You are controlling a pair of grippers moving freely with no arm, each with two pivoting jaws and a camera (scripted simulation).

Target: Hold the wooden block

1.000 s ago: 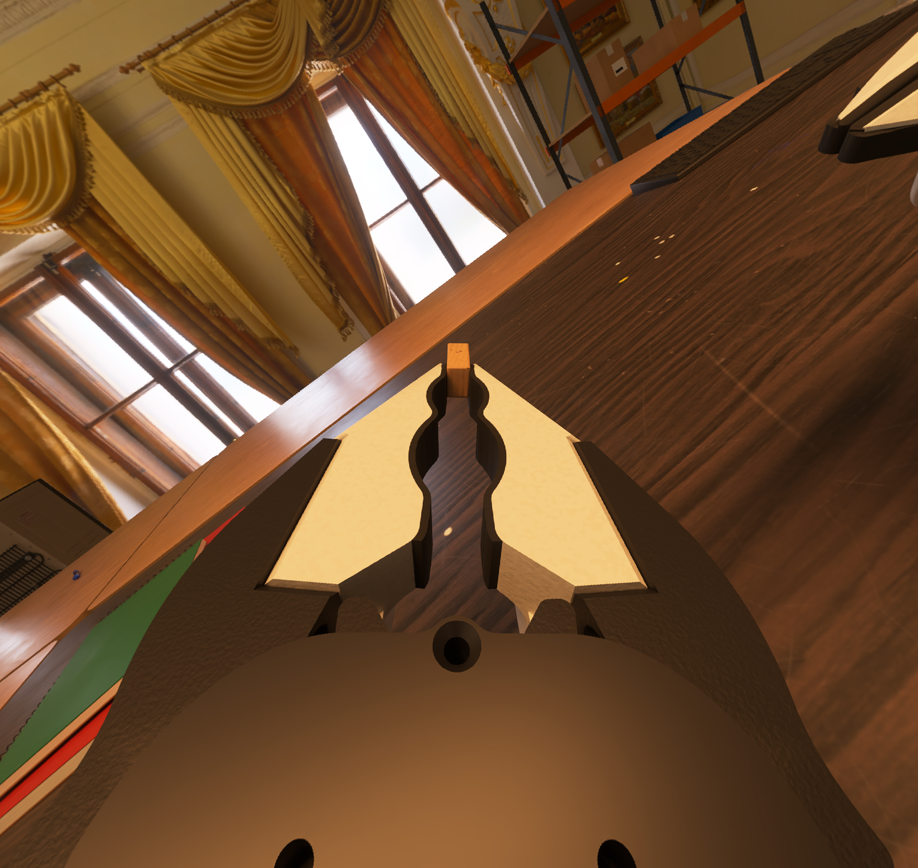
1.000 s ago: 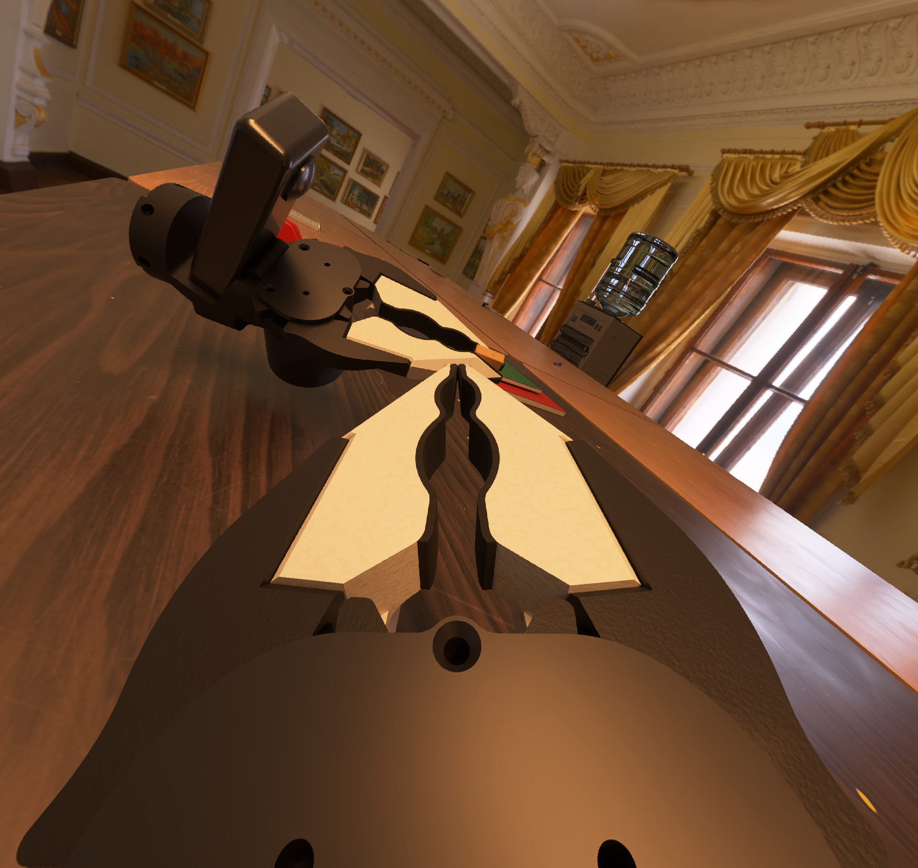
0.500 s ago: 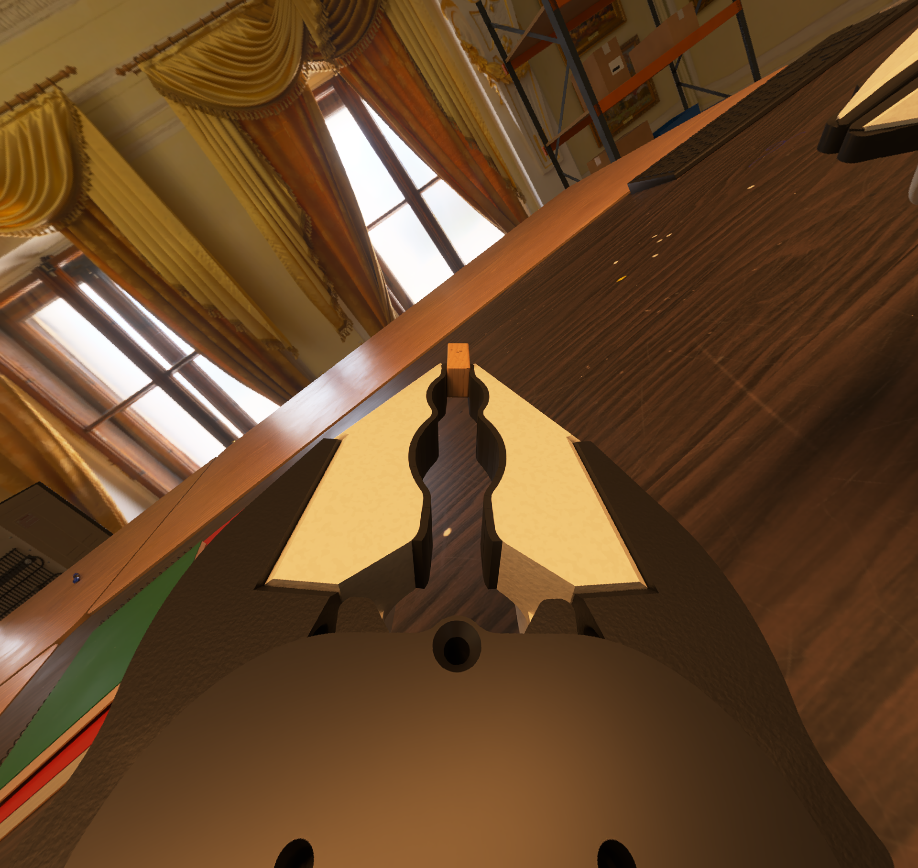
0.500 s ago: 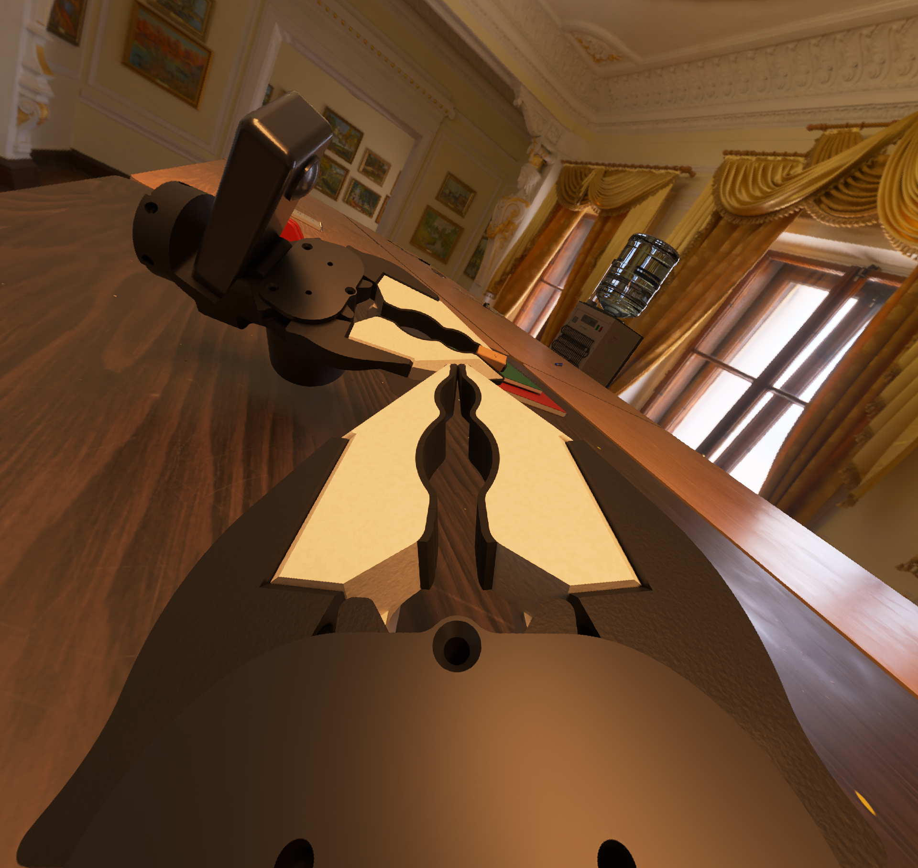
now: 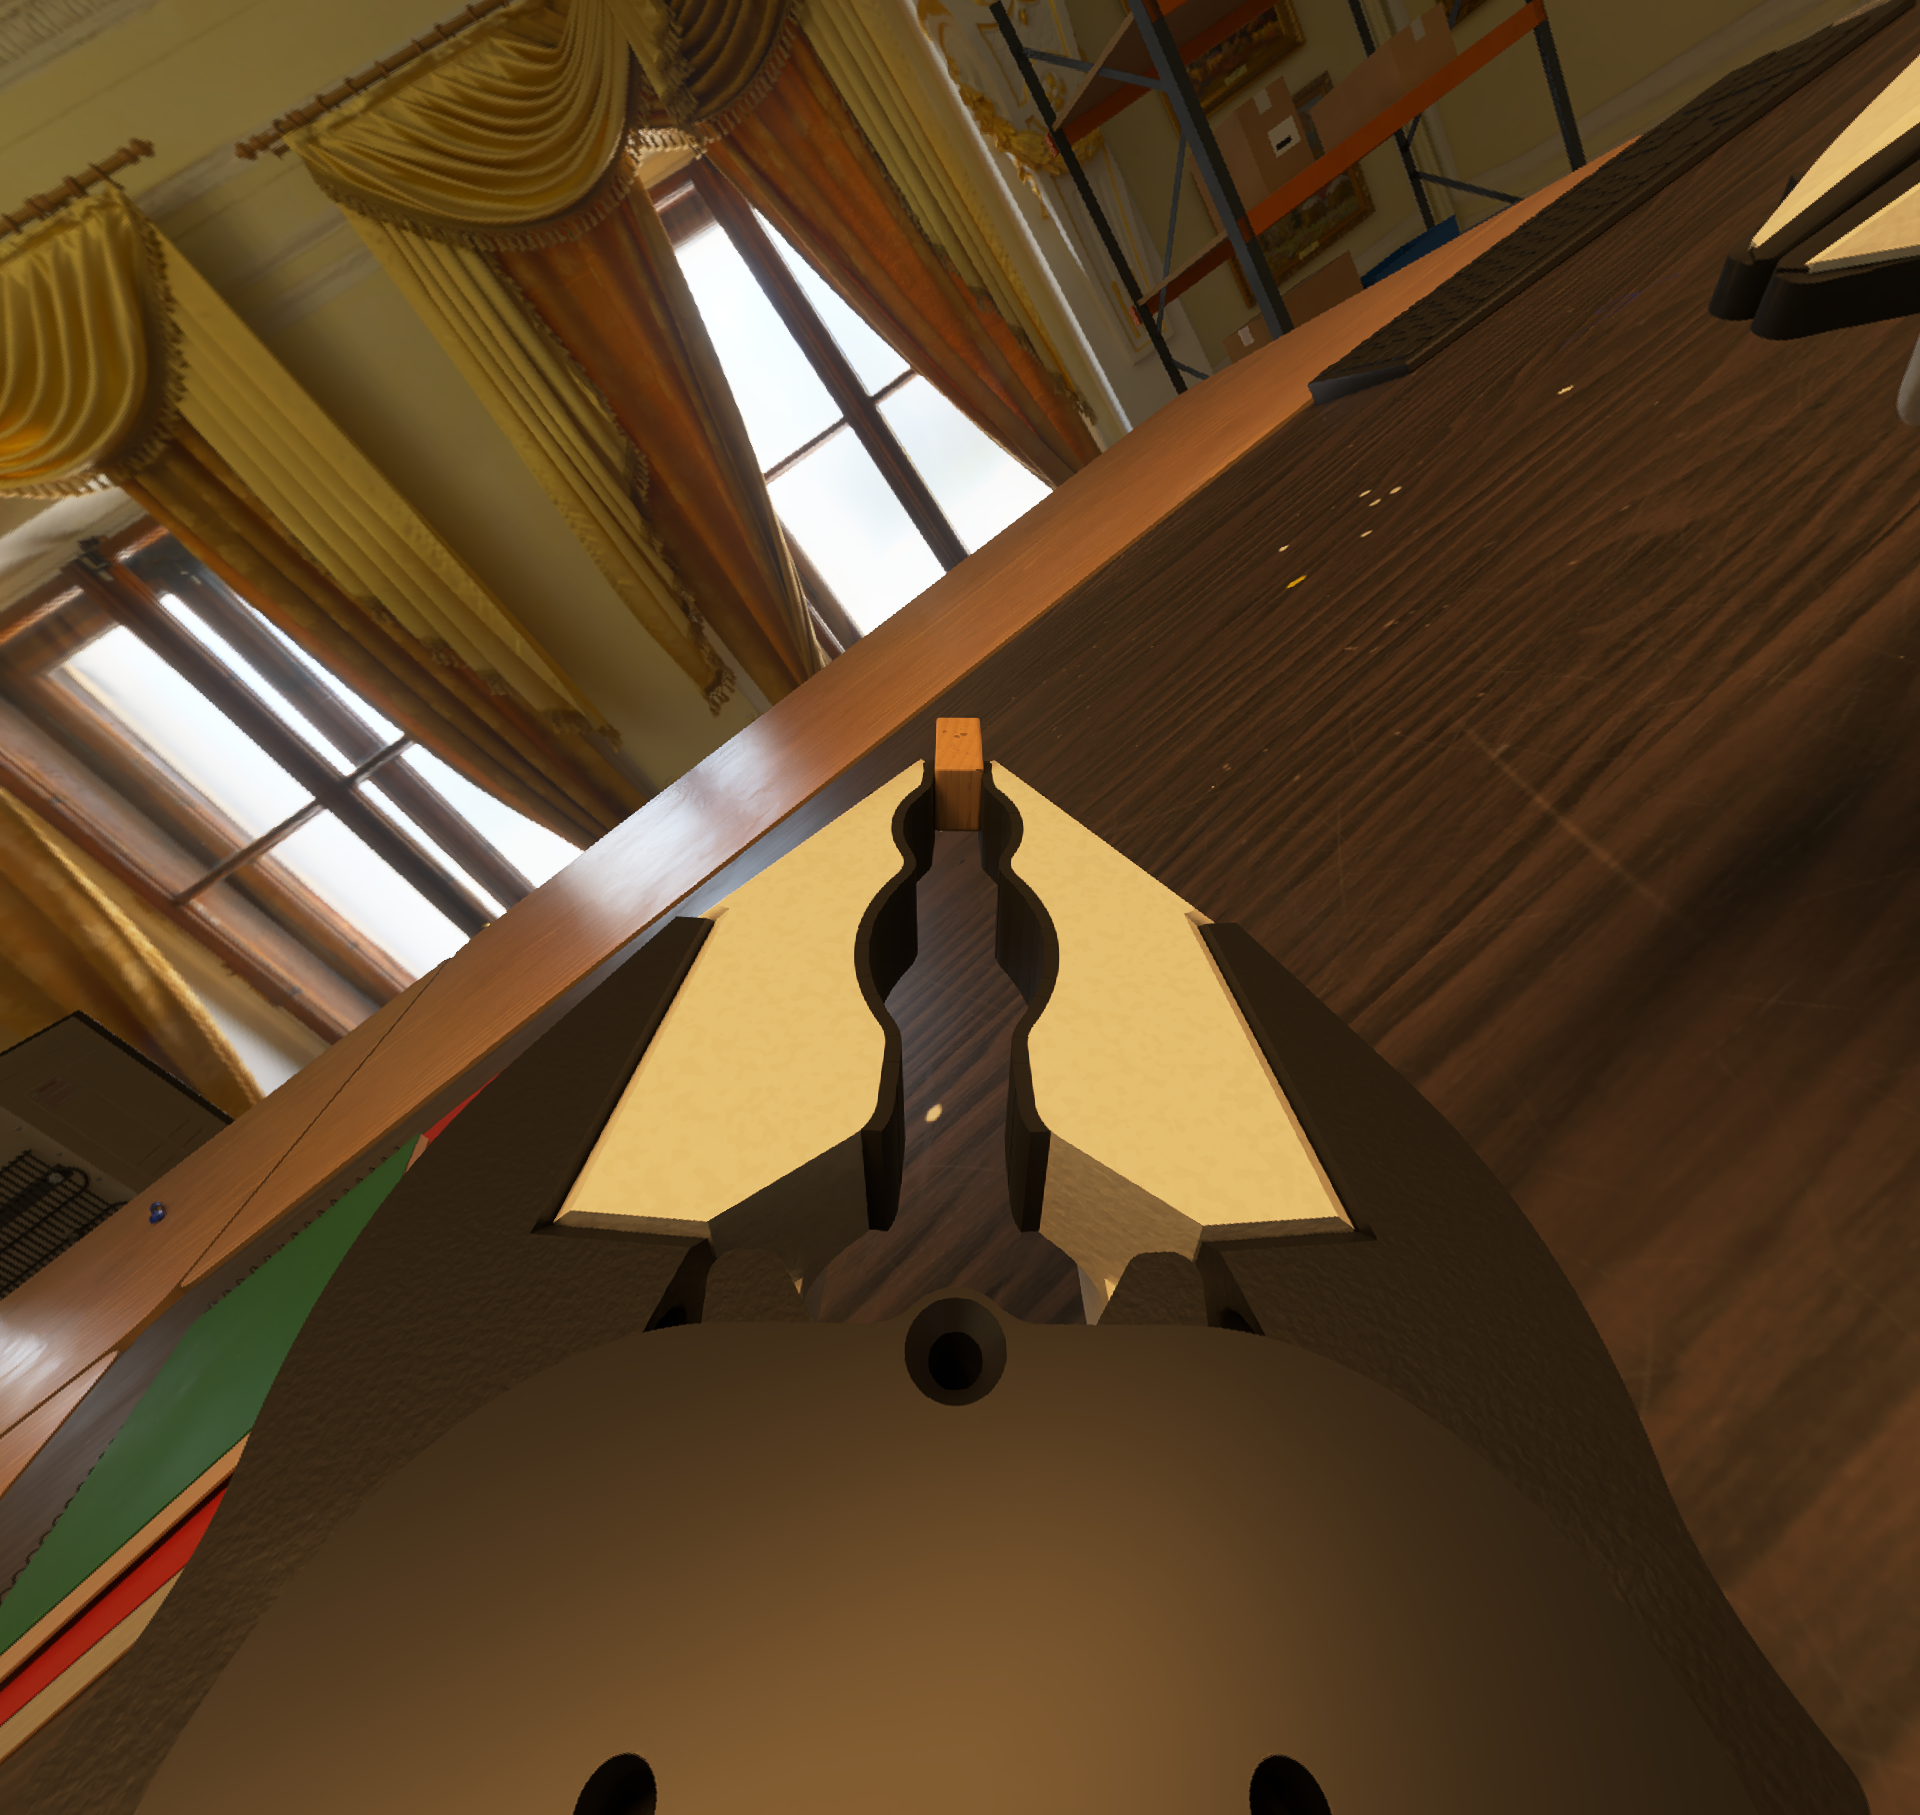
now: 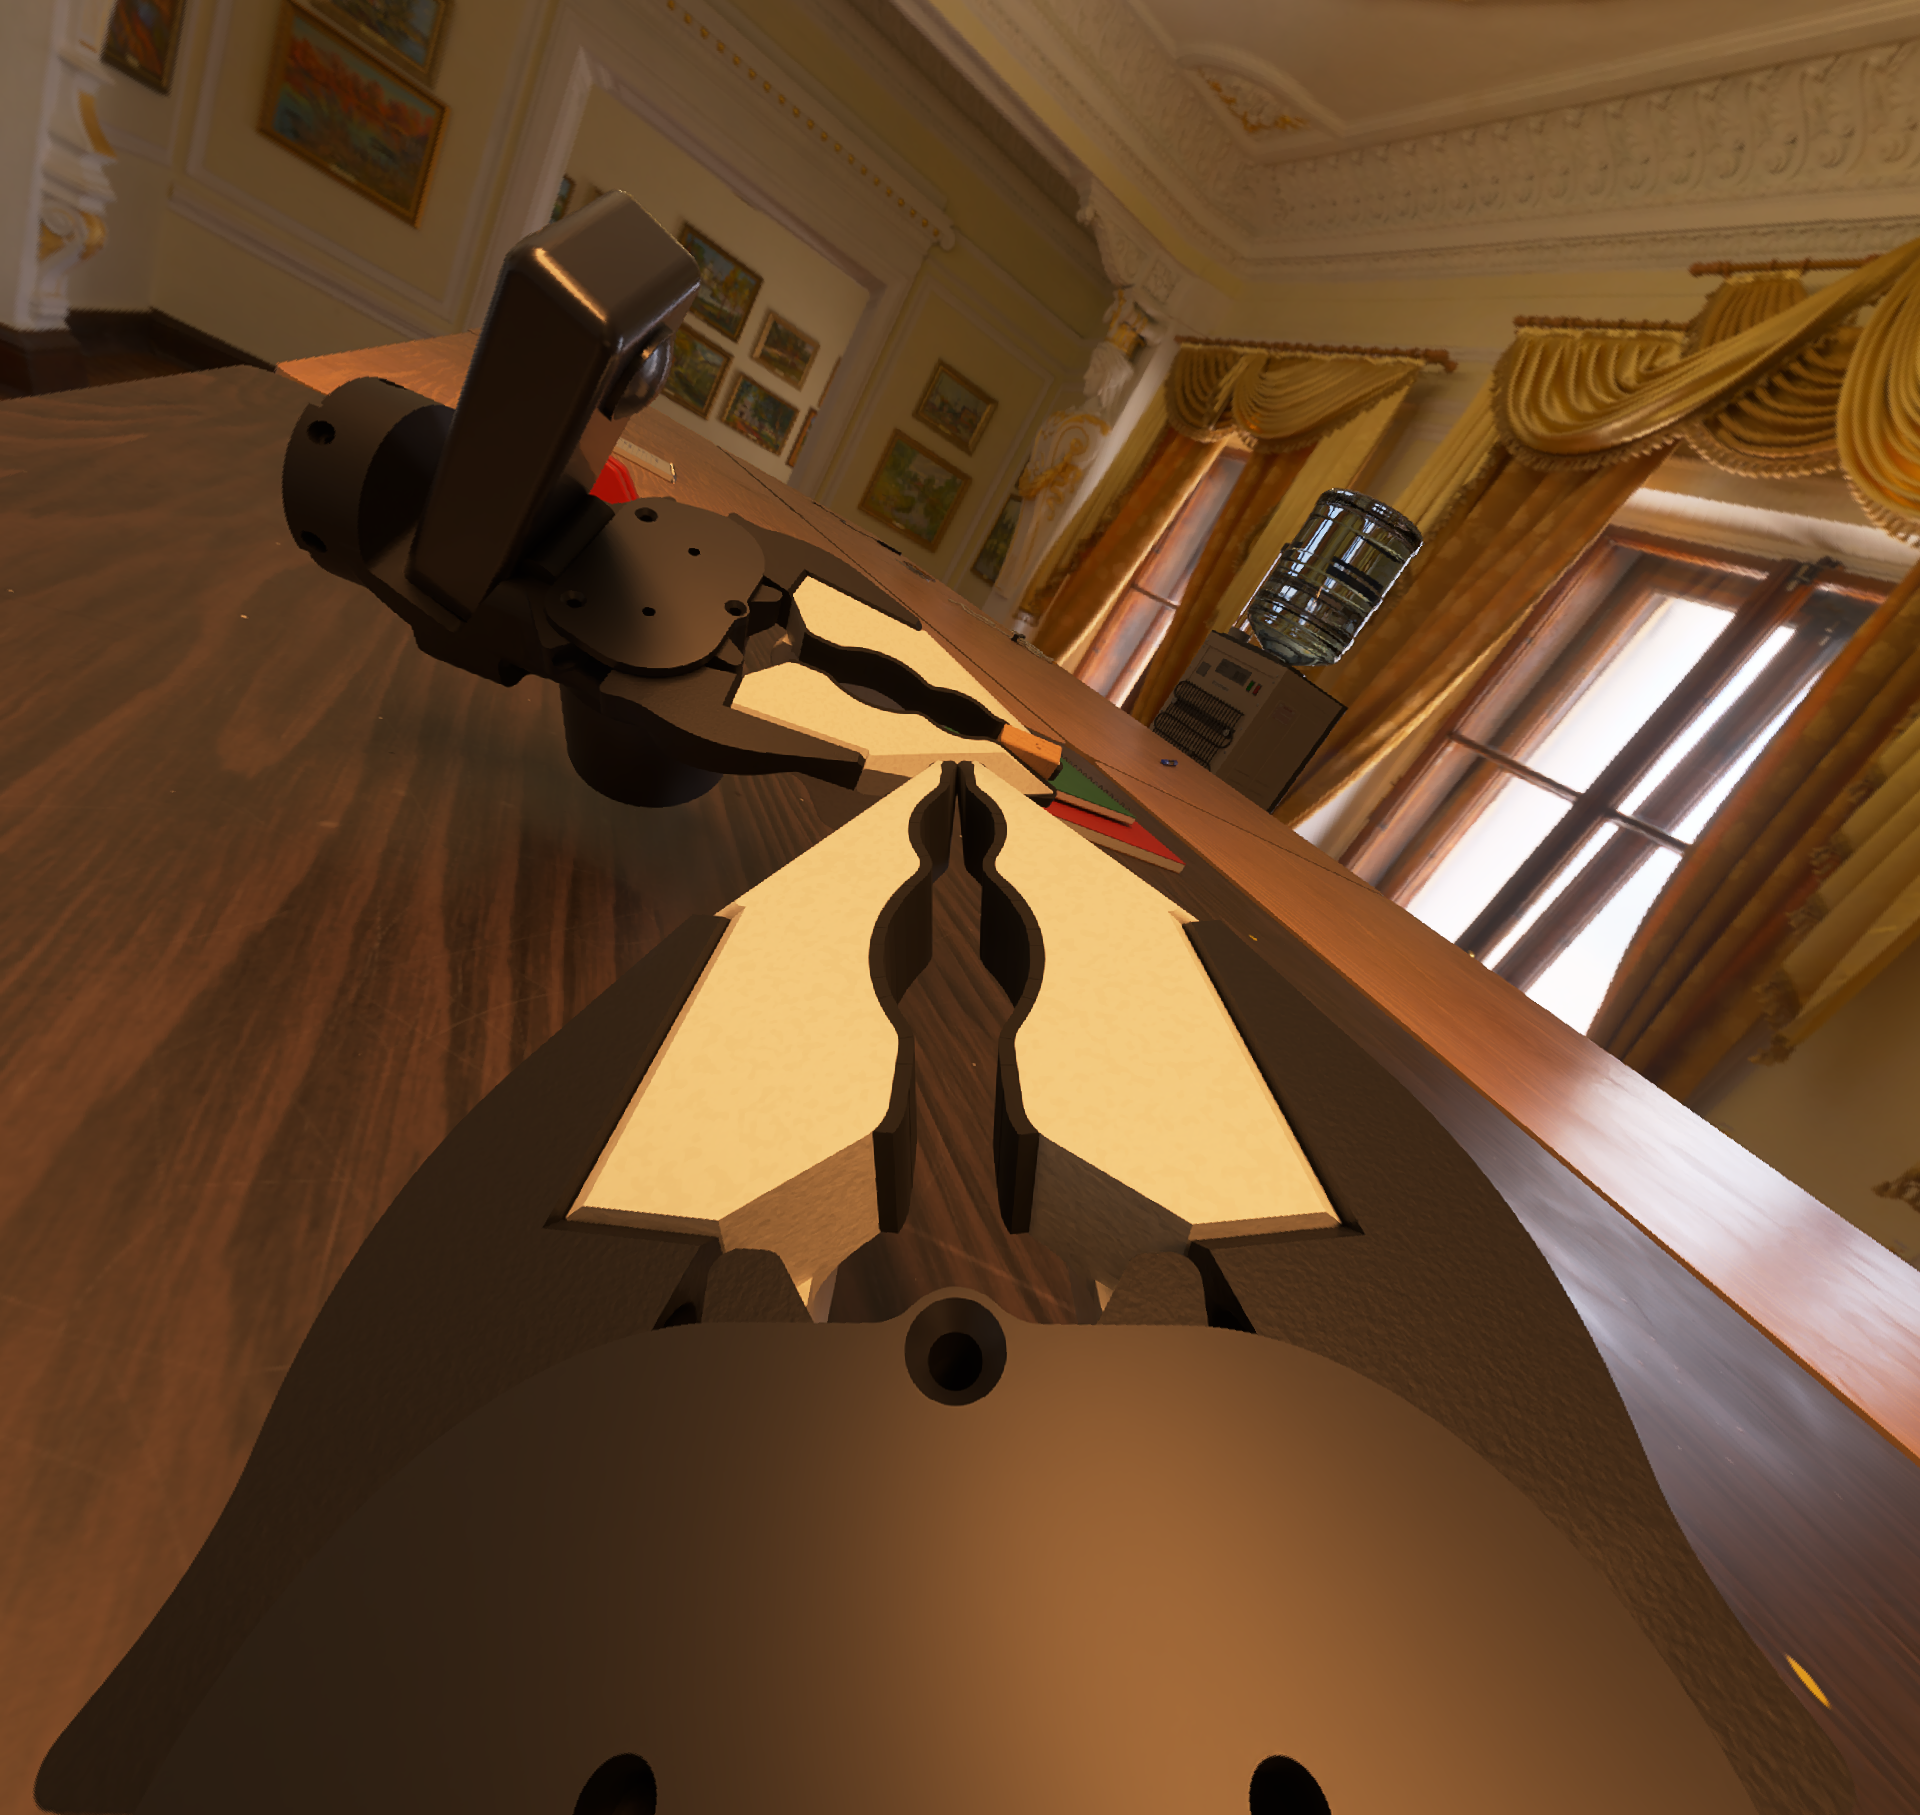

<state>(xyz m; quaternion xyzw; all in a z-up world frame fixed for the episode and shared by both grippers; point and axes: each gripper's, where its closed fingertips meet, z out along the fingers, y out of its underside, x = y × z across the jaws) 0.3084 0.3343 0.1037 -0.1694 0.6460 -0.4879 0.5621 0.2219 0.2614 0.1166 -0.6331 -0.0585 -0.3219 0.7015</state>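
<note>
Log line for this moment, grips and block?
left gripper: shut on wooden block | right gripper: shut, empty | block above table

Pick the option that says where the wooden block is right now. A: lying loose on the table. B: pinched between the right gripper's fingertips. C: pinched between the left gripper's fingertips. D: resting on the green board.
C: the wooden block sits clamped at the tips of the left gripper, while the right gripper is shut on nothing.

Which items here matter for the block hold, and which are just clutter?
Job:
- wooden block, pinched at the tips of the left tongs
- right tongs, shut and empty

Lying about:
- green and red boards
- dark mat
- table
</note>
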